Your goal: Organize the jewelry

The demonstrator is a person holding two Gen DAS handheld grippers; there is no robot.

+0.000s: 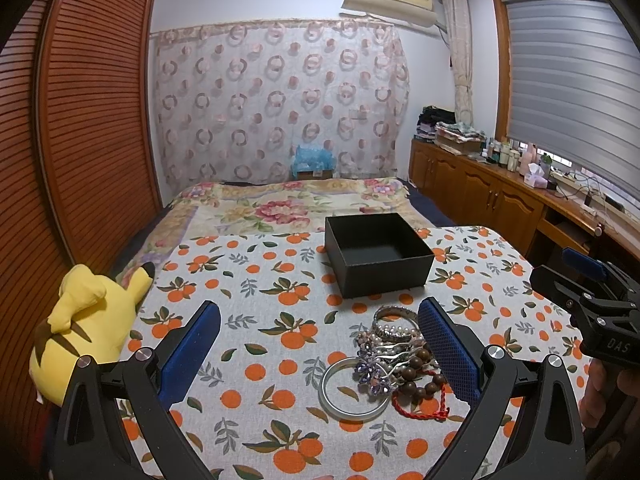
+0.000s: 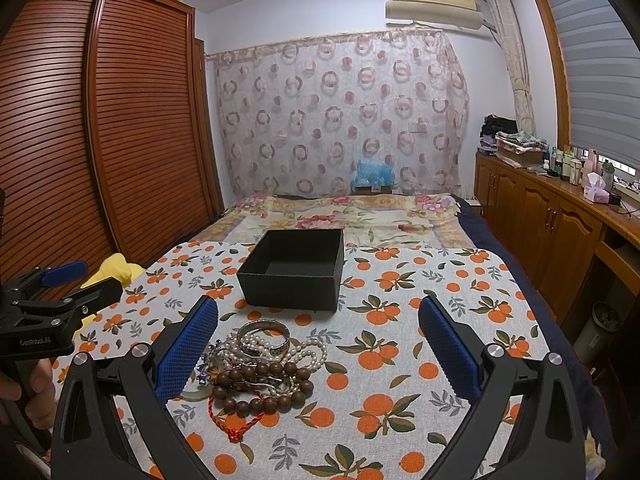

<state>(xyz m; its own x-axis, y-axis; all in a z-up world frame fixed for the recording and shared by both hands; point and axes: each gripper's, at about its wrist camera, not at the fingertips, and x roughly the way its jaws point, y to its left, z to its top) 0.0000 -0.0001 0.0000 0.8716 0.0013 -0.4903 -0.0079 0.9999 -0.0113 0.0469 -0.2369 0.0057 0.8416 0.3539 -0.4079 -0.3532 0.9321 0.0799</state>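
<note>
With both the left tool (image 1: 318, 354) and right tool (image 2: 318, 354) spread and empty, a pinch into the tangled jewelry pile (image 2: 260, 368) just ahead could drag several pieces short of the black box (image 2: 294, 274) beyond.

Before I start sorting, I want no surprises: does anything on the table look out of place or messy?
Yes. The jewelry lies in one tangled heap in front of the black box, which looks empty. A red cord trails from under the wooden beads, and a silver bangle sits at the heap's edge. Nothing looks damaged.
</note>
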